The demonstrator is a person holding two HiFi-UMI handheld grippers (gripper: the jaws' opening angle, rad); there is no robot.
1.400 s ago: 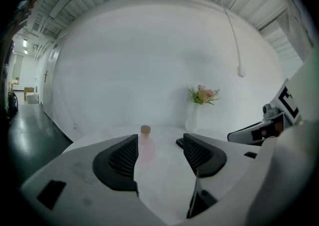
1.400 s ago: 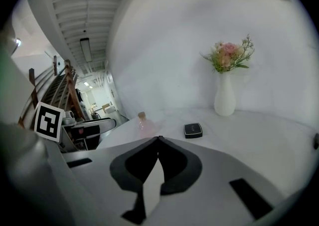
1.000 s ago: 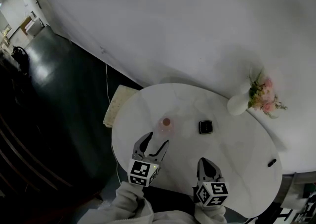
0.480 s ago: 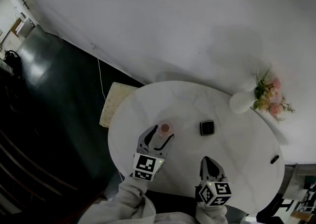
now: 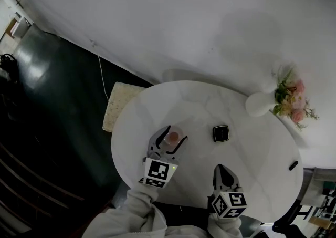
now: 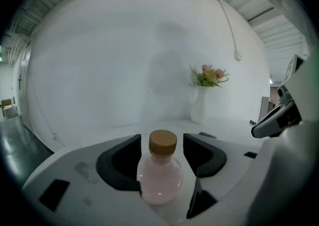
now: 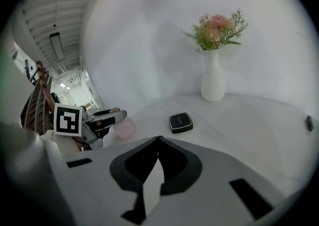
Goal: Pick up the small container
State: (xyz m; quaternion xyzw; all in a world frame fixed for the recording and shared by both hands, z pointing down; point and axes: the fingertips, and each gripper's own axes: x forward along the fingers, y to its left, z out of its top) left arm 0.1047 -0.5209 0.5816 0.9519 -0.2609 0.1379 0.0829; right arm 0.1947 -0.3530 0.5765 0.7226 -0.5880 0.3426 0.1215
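Two fingers of the left gripper stand apart around the small container, placed to squeeze it. The right gripper, fingers together, hangs back unneeded.

grippers 2 | small container 1 | black case 1 | vase 1 | table 1

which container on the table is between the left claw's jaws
The small pink bottle with the tan cap: it stands between the left claw's open jaws, while the black square case and the white vase sit farther off.
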